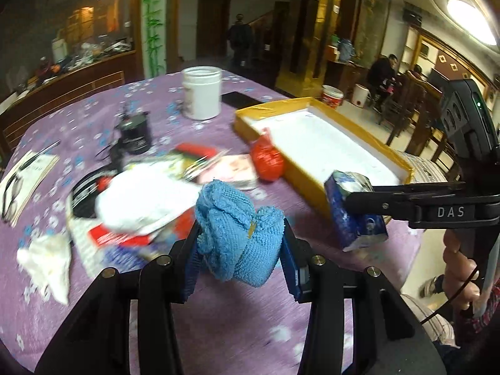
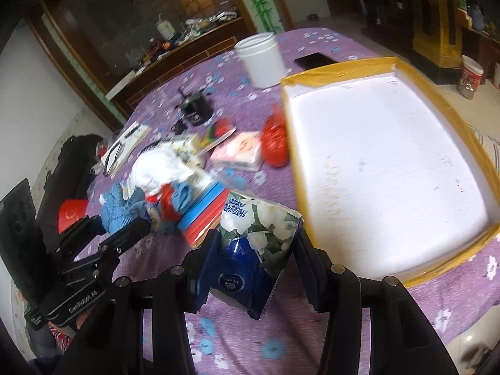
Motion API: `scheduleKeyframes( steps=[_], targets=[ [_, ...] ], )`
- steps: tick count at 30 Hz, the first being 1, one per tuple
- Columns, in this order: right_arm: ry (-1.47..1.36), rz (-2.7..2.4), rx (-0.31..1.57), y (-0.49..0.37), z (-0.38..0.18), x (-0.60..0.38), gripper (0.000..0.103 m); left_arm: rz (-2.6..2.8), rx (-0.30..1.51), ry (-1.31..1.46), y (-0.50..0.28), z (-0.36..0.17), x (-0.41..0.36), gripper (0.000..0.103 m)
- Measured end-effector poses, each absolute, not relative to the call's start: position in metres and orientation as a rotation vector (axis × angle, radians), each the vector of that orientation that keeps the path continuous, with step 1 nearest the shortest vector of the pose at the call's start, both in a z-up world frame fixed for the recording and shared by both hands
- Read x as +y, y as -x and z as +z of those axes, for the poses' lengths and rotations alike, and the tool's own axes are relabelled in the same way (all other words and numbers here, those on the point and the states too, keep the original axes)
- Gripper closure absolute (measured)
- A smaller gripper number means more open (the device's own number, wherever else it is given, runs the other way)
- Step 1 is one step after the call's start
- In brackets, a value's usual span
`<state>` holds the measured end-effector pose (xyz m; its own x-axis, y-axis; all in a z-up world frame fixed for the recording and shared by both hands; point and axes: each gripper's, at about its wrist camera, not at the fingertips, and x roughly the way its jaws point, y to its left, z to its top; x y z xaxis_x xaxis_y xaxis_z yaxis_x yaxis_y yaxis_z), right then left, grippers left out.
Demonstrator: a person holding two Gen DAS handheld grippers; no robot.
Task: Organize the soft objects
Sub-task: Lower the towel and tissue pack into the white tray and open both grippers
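Note:
My left gripper (image 1: 240, 243) is shut on a blue knitted cloth (image 1: 237, 234) and holds it above the purple tablecloth; it also shows in the right wrist view (image 2: 120, 209). My right gripper (image 2: 254, 259) is shut on a blue tissue pack with white flowers (image 2: 256, 240), just left of the yellow-rimmed white tray (image 2: 387, 162). In the left wrist view the tissue pack (image 1: 353, 215) hangs at the tray's near corner (image 1: 315, 187). The tray holds nothing.
A pile of white cloth (image 1: 147, 200), books and a pink tissue pack (image 1: 237, 168) lies left of the tray. A red bag (image 1: 267, 159) leans on the tray's wall. A white jar (image 1: 201, 92), a black cup (image 1: 134, 132), a phone (image 1: 240, 98) and a crumpled tissue (image 1: 47, 262) stand around.

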<state>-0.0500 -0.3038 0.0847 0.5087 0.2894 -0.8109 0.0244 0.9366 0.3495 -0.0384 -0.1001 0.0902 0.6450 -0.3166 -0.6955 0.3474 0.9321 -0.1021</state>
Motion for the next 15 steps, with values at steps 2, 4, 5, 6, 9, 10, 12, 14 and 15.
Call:
scheduleKeyframes(
  steps=[2,4,5,6,9,10,12,14,15],
  targets=[
    [-0.346,0.148,1.010,0.052,0.090,-0.315,0.054,-0.399,0.783,-0.057,0.034,0.095,-0.114,0.060],
    [-0.352,0.132,0.991,0.052,0.096,-0.327,0.054,-0.416,0.776,-0.082,0.029,0.101,-0.131,0.060],
    [-0.357,0.125,0.981,0.052,0.099,-0.334,0.054,-0.423,0.774,-0.092,0.026,0.104,-0.140,0.060],
    [-0.362,0.117,0.973,0.051,0.101,-0.341,0.054,-0.432,0.773,-0.101,0.024,0.106,-0.148,0.060],
    [-0.383,0.088,0.952,0.050,0.108,-0.364,0.054,-0.456,0.776,-0.119,0.014,0.110,-0.170,0.060],
    [-0.387,0.081,0.946,0.049,0.109,-0.371,0.054,-0.463,0.780,-0.124,0.009,0.112,-0.178,0.060],
    [-0.392,0.056,0.930,0.047,0.114,-0.385,0.054,-0.471,0.785,-0.134,0.001,0.114,-0.188,0.060],
    [-0.394,0.038,0.921,0.042,0.117,-0.396,0.054,-0.476,0.792,-0.144,-0.011,0.115,-0.202,0.060],
    [-0.397,0.027,0.919,0.038,0.118,-0.403,0.054,-0.479,0.793,-0.149,-0.016,0.116,-0.207,0.060]
  ],
)
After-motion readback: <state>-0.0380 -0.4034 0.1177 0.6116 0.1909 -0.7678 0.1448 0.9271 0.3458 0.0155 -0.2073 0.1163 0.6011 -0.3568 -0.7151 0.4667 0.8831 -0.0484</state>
